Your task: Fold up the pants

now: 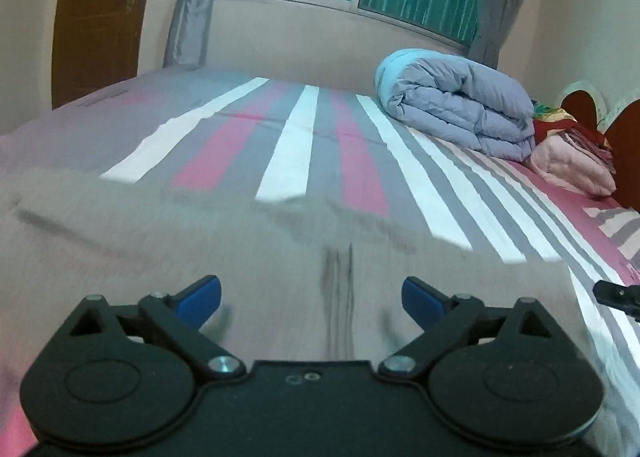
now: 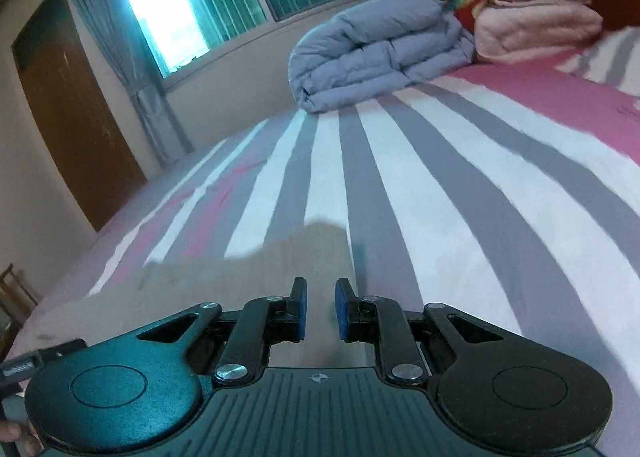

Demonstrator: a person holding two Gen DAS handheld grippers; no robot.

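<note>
We hold the left gripper point(image 1: 311, 299) spread wide above the beige pants point(image 1: 240, 257), which lie flat on the striped bed point(image 1: 360, 145). Our right gripper point(image 2: 320, 307) has its 2 blue pads nearly together, a narrow gap showing, over the pants' edge; whether it pinches fabric, we cannot tell.
</note>
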